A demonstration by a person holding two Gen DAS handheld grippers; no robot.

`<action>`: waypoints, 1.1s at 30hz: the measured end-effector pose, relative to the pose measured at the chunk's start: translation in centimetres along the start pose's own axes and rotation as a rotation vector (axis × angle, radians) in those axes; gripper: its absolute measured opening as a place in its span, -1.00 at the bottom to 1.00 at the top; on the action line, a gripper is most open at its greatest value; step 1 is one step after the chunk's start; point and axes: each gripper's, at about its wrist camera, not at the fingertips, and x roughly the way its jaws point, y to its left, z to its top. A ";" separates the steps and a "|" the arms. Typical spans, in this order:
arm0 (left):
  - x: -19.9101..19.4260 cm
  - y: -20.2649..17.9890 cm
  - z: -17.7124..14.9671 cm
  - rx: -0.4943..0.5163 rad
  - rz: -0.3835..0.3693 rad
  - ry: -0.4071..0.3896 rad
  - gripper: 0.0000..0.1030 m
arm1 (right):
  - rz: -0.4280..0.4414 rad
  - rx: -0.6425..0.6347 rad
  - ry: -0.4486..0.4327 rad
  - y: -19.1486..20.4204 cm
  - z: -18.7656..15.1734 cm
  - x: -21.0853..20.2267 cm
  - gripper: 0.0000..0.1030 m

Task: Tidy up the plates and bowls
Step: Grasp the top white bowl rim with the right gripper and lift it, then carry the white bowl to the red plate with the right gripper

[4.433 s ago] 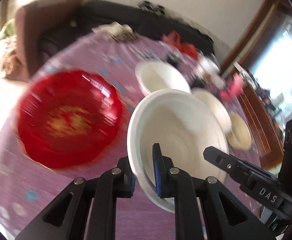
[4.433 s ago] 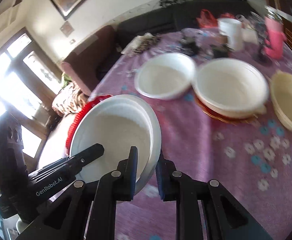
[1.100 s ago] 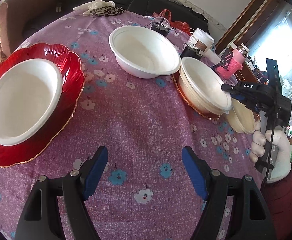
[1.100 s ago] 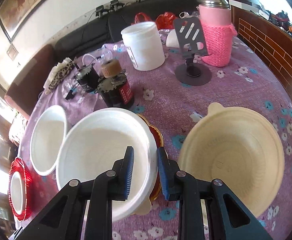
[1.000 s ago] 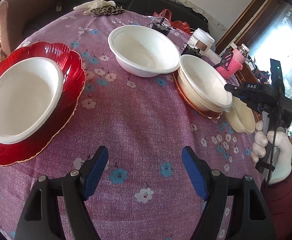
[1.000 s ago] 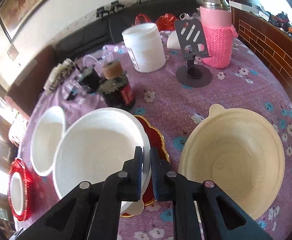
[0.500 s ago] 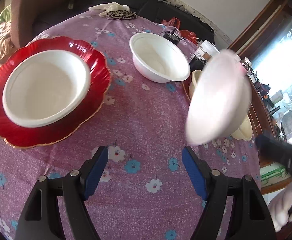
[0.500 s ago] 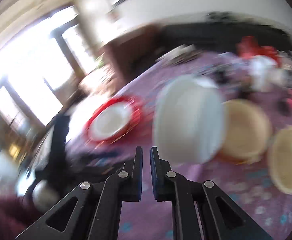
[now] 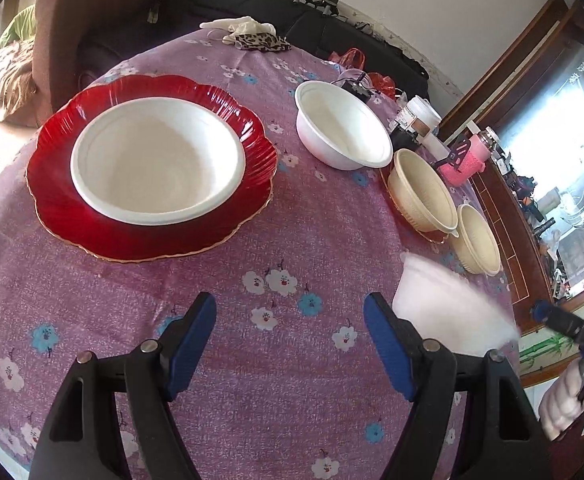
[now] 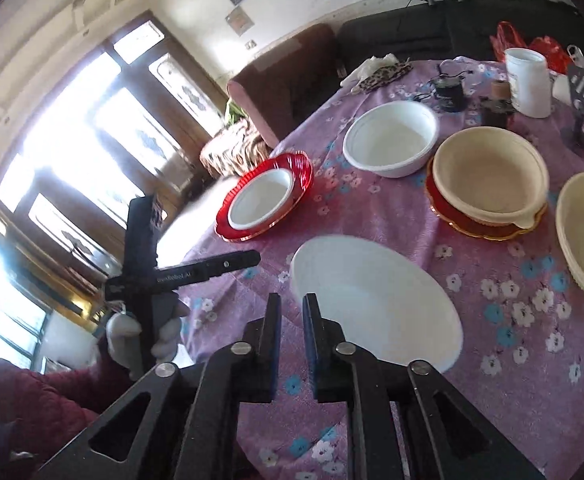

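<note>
a round counter (image 10: pixel 372 216) in purple floral cloth. at left, a white bowl (image 9: pixel 158 166) nests in a red plate (image 9: pixel 252 136), likely paired. the left gripper (image 9: pixel 290 346) gapes empty. the right gripper (image 10: pixel 292 320) is opening, its pads astride the rim of a second white bowl (image 10: pixel 376 304) without pressing it.

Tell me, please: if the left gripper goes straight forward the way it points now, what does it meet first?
Probably the bare purple floral tablecloth: the left gripper is open, angled down at cloth. The red plate with its white bowl lies beyond, to the left; depth is uncertain.
</note>
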 end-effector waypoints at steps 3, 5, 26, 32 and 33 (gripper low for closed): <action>0.1 -0.2 0.4 0.009 0.004 -0.008 0.47 | -0.098 0.056 -0.087 -1.4 0.9 -1.1 0.12; 0.4 -0.6 0.7 0.009 0.009 -0.007 0.47 | -0.218 0.114 -0.121 -3.2 1.7 -0.4 0.16; 5.6 -6.7 -1.5 0.157 -0.004 0.131 0.46 | -0.280 0.254 -0.055 -6.5 -3.7 2.9 0.16; 6.5 -7.4 -3.1 0.175 -0.018 0.180 0.46 | -0.308 0.230 -0.008 -5.2 -5.2 4.8 0.16; 6.7 -7.5 -3.3 0.172 -0.019 0.189 0.43 | -0.309 0.230 -0.006 -5.1 -5.3 4.9 0.16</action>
